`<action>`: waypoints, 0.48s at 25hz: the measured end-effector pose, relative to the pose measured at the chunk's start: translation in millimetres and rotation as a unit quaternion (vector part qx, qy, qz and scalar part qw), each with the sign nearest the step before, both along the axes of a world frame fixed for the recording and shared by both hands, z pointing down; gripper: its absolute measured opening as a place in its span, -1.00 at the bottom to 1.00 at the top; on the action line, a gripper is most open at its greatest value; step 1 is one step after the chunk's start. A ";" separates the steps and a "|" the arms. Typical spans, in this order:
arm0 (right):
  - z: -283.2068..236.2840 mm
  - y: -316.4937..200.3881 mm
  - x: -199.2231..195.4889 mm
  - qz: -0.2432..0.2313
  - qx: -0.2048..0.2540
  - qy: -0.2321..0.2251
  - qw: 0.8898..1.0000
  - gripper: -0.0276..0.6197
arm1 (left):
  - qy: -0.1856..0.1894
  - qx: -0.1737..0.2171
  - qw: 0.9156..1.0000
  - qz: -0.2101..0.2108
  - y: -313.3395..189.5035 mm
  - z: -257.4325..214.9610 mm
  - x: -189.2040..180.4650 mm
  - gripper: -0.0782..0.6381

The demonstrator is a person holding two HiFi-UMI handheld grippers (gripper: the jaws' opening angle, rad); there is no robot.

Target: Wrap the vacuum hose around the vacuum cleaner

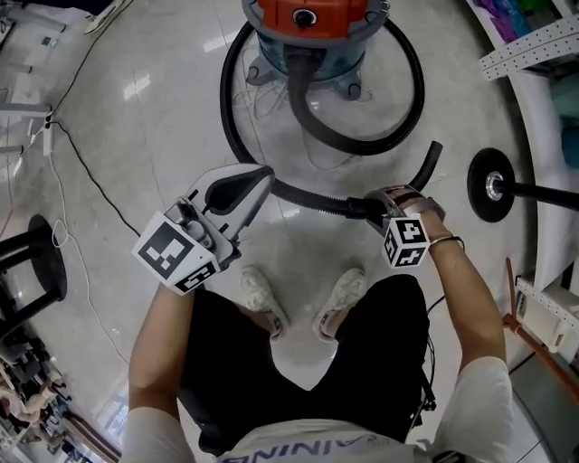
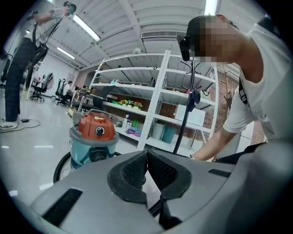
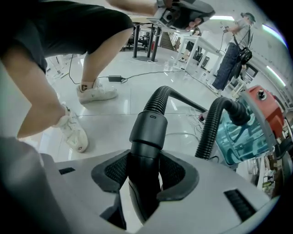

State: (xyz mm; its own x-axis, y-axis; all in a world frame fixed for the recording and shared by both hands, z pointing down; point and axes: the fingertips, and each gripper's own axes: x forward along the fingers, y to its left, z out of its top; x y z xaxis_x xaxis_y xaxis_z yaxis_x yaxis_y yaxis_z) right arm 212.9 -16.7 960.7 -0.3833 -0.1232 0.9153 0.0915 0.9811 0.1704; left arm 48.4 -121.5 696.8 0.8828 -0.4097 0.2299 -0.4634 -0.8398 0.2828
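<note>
Gripping the vacuum hose [image 1: 312, 200] in my right gripper [image 1: 371, 209], arm reaching down and forward.
My left gripper [image 1: 264, 177], clenched and empty, hovers near it.

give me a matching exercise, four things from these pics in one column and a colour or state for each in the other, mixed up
1 vacuum cleaner
2 vacuum hose
3 left gripper
4 right gripper

a shut, nothing held
b orange top
c black, looped on the floor
d shut on the vacuum hose's rigid end

Pairs: 1-b, 2-c, 3-a, 4-d
</note>
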 end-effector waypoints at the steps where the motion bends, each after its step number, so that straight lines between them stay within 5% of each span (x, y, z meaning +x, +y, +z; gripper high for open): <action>1: 13.6 -0.3 0.1 -0.003 0.001 -0.003 1.000 -0.36 | 0.000 0.001 1.000 0.010 -2.0 9.9 2.8 -0.73; 12: 142.7 2.5 15.9 -0.010 -0.011 -0.013 1.000 -0.36 | 0.010 0.011 0.997 0.073 -24.3 76.2 25.7 -0.73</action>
